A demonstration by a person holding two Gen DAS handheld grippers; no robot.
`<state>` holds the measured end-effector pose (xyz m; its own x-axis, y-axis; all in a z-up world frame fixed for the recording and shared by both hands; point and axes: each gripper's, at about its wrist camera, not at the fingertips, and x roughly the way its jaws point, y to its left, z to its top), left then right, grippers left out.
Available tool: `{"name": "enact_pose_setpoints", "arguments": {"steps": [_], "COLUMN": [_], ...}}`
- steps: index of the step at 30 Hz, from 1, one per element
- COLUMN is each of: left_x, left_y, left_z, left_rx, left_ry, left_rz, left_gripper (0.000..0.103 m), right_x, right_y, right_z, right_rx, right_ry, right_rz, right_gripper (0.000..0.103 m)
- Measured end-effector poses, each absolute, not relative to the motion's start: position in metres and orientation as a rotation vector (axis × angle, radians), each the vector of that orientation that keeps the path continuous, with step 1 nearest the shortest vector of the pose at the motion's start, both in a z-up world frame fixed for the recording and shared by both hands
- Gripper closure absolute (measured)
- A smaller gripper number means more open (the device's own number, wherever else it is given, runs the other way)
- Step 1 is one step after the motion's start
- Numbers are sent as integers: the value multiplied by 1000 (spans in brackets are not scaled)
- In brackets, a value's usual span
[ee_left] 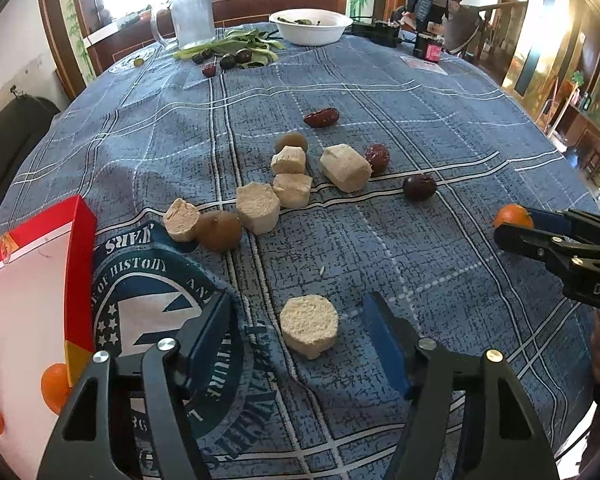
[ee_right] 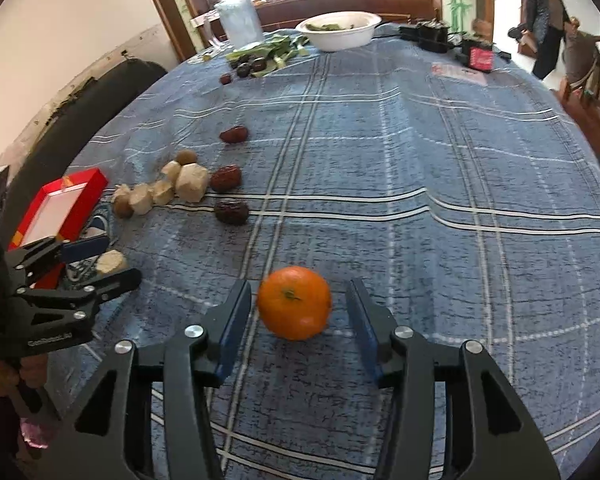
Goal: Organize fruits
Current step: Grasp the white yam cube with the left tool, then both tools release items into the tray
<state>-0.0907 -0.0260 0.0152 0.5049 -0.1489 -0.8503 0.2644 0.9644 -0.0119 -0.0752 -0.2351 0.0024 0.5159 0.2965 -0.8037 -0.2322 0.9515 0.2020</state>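
Right gripper [ee_right: 300,320] gapes wide around a round orange tangerine [ee_right: 294,303]; left gripper [ee_left: 300,328], equally wide, straddles a pale beige cylindrical cake [ee_left: 309,326].

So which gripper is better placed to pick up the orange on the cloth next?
The right. The right gripper is open with the orange already sitting between its fingers, apart from both. The left gripper is open around a pale cylindrical piece near the red box.

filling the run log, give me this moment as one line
left tongs: open around pale cake piece | right tongs: open around orange | red box: holds oranges | nothing gripped
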Motion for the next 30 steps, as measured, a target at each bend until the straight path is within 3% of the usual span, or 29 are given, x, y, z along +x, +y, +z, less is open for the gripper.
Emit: {"name": "enact_pose_setpoints", "arguments": {"steps": [2,4,6,11,30], "left_x": [-92,-94,-94,-91,-151], "left_y": [-27,-27,-26,-21,52], "left_z": [15,16,17,19,91], "left_rx": [123,120,118,98,-7], "left_ry": [1003,997,992,991,761], "left_rz": [-254,-256,-256,-250,-129], "left_gripper": [39,43,59,76,77], "right_x": [-77,-78,-78,-81,-108], "right_y": [-236,-234,-233,-230,-160], "right_z": [1,1,1,2,31], "right_rx": [72,59,61,92,68], "right_ry": [966,954,953,961,897], "right_rz": [317,309,301,315,416], "right_gripper": [53,66,65,66,66]}}
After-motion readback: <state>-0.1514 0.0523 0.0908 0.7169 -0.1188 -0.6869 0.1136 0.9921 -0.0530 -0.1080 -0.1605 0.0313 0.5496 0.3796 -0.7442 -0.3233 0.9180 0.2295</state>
